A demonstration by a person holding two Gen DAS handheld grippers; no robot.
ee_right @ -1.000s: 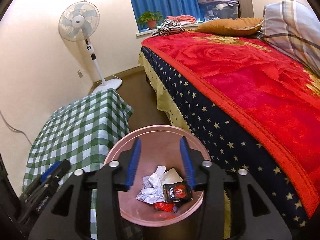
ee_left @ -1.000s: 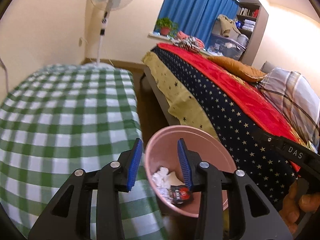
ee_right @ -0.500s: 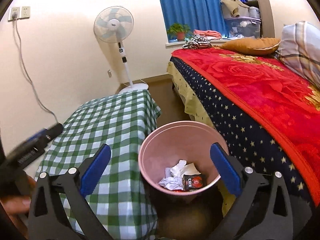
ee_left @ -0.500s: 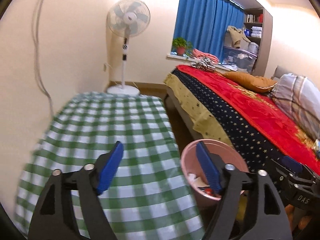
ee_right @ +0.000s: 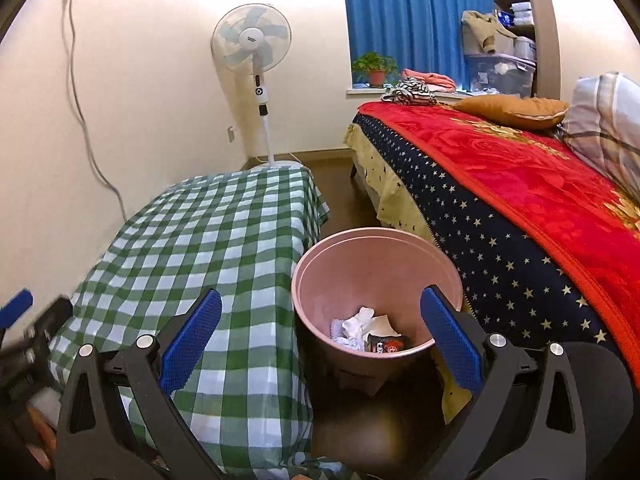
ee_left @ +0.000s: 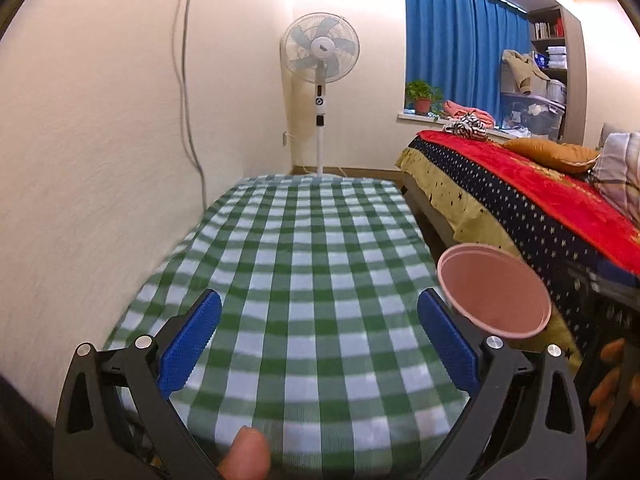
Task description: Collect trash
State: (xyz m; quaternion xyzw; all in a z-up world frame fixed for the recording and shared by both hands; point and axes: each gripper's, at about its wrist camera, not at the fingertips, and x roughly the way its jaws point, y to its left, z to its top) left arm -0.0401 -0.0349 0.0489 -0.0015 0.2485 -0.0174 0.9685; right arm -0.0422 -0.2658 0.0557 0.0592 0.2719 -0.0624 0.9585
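Both claws stand spread wide with nothing between their blue pads. Seen from the left wrist camera, the left claw point(ee_left: 319, 340) hangs over the near end of a low table covered by a green-and-white checked cloth point(ee_left: 312, 264), and a fingertip point(ee_left: 245, 456) shows at the bottom edge between its black arms. From the right wrist camera, the right claw point(ee_right: 320, 338) sits above the gap between that cloth point(ee_right: 208, 240) and the bed point(ee_right: 520, 208), looking down toward a pink bin point(ee_right: 320, 280).

The bin stands on the dark floor, just beside the cloth's hanging edge on one side and near the bed's star-patterned blue cover on the other. Inside it, at the bottom, lie crumpled white paper point(ee_right: 360, 324) and a small dark wrapper with a red mark point(ee_right: 386, 344), touching each other. In the left view the same bin point(ee_left: 494, 292) appears at the right of the table, its contents hidden by its rim.

A white standing fan point(ee_right: 256, 52) rises by the cream wall beyond the far end of the table. Blue curtains point(ee_right: 416, 20) hang behind a potted plant point(ee_right: 374, 68) on the sill. An orange cushion point(ee_right: 512, 110) and a plaid pillow point(ee_right: 604, 128) rest on the red blanket.

At the left edge of the right view, part of the other claw point(ee_right: 24, 332) shows, blurred.
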